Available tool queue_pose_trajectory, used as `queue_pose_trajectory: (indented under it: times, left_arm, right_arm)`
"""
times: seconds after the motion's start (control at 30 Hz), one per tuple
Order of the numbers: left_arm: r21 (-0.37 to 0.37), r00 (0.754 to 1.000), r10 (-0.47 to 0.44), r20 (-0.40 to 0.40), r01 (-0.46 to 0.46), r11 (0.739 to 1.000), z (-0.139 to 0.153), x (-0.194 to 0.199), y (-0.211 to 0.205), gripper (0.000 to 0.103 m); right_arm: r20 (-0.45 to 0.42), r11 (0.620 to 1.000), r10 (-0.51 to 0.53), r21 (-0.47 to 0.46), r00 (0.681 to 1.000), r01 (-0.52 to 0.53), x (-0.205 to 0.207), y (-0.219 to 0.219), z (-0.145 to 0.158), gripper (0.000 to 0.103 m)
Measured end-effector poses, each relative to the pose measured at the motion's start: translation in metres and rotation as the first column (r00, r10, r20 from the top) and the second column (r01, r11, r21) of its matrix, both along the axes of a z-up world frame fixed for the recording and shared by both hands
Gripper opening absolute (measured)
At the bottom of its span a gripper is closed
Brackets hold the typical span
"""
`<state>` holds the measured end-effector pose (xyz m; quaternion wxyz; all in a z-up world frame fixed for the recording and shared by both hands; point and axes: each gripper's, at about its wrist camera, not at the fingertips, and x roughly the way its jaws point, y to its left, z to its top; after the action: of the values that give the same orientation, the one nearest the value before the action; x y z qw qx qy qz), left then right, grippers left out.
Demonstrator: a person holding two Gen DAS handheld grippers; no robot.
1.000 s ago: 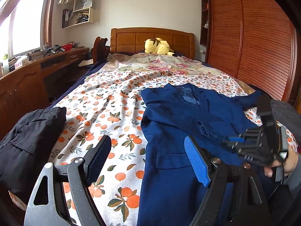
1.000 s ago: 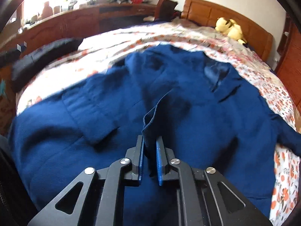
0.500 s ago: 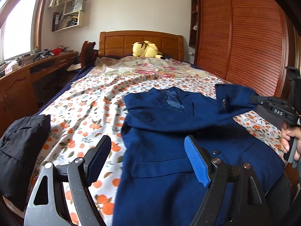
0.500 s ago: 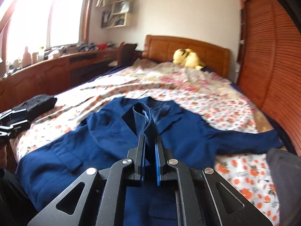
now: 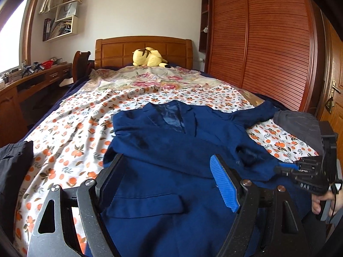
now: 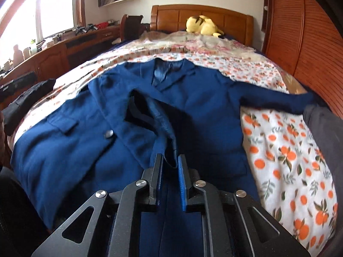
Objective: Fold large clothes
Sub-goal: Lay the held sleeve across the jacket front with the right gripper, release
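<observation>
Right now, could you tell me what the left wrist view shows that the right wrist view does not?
Only the left wrist view: the open left gripper and the door handle. Only the right wrist view: the right gripper, jaws opening around the jacket's front edge, and a jacket button. Both: blue jacket, yellow plush toy, floral sheet.

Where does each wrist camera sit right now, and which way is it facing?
Left wrist: behind the open left gripper over the bed's foot, facing the headboard; the right gripper and a hand show at right.
Right wrist: behind the right gripper, jaws opening, a blue jacket edge between them, facing the headboard; none of the person clearly shows.
Shared: jacket, floral bedspread, yellow plush toy.
</observation>
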<state>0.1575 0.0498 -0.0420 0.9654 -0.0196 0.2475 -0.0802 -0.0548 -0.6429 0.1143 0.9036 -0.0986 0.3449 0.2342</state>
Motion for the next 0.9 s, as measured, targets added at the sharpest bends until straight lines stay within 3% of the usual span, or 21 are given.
queue_pose_trajectory:
  times: [0.07, 0.27, 0.37, 0.63, 0.9]
  left_arm:
    - [0.005, 1.0, -0.003, -0.007, 0.003, 1.0, -0.002, 0.004, -0.006, 0.081]
    - [0.009, 1.0, -0.016, -0.014, 0.016, 1.0, -0.004, 0.011, -0.018, 0.081]
    - [0.015, 1.0, -0.019, -0.011, 0.019, 1.0, -0.004, 0.012, -0.023, 0.081]
    - [0.017, 1.0, -0.012, -0.015, 0.012, 1.0, -0.004, 0.015, -0.024, 0.081]
    - [0.015, 1.0, 0.006, -0.02, -0.005, 1.0, -0.005, 0.017, -0.018, 0.081]
  right_arm:
    - [-0.003, 1.0, -0.001, -0.009, 1.0, 0.001, 0.006, 0.0, 0.005, 0.018]
    - [-0.006, 1.0, 0.02, -0.007, 1.0, -0.02, 0.011, 0.0, 0.01, 0.045]
    - [0.011, 0.999, 0.041, 0.006, 0.999, -0.041, 0.008, -0.001, 0.01, 0.05]
    - [0.044, 0.991, 0.132, -0.015, 0.99, -0.131, 0.018, 0.026, 0.012, 0.058]
    - [-0.006, 0.981, 0.191, -0.034, 0.981, -0.191, 0.049, 0.066, 0.0, 0.06]
